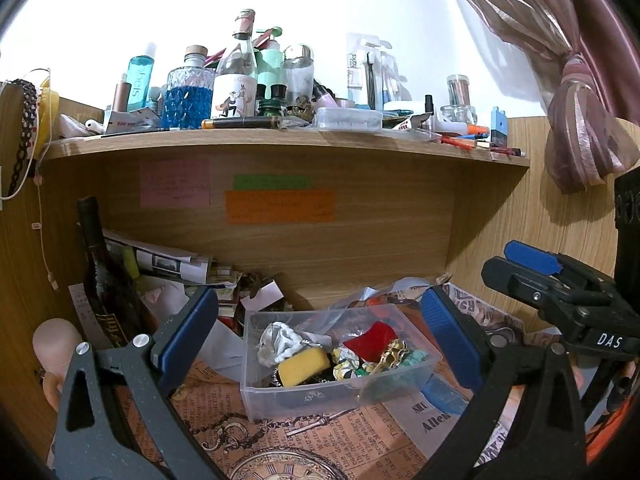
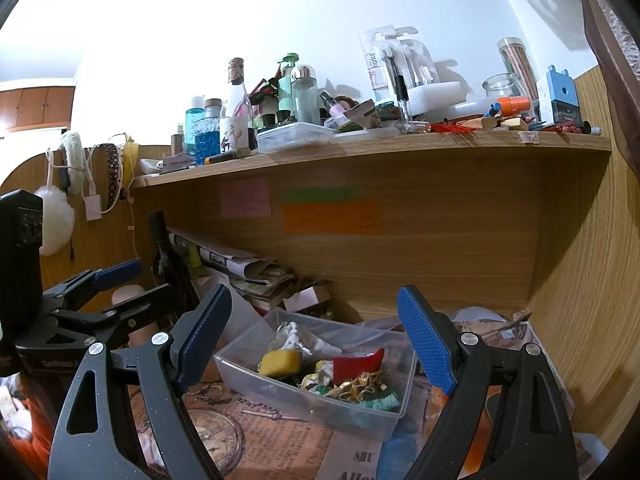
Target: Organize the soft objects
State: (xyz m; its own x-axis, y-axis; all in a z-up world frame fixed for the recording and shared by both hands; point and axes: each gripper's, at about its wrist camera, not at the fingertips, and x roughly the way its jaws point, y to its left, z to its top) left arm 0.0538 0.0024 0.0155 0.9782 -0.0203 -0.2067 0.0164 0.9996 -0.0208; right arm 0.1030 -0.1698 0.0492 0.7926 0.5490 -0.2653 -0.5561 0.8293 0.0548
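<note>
A clear plastic bin (image 1: pixel 340 392) holding a yellow sponge (image 1: pixel 304 366), a red cloth piece (image 1: pixel 370 340) and crumpled white fabric (image 1: pixel 280 340) sits on vintage newspaper-print paper (image 1: pixel 320 444) lining a wooden desk nook. The left gripper (image 1: pixel 320 344) and the right gripper (image 2: pixel 316 348) both hover with jaws spread wide, empty, framing the bin — neither touching it. A dark wine bottle (image 1: pixel 104 280) and stacked papers (image 1: pixel 168 264) crowd the left corner; sticky notes (image 1: pixel 280 206) dot the back panel. Overhead, a wooden shelf (image 1: pixel 280 142) is packed with bottles and toiletries — a mauve curtain (image 1: pixel 576 100) hangs knotted at right.
</note>
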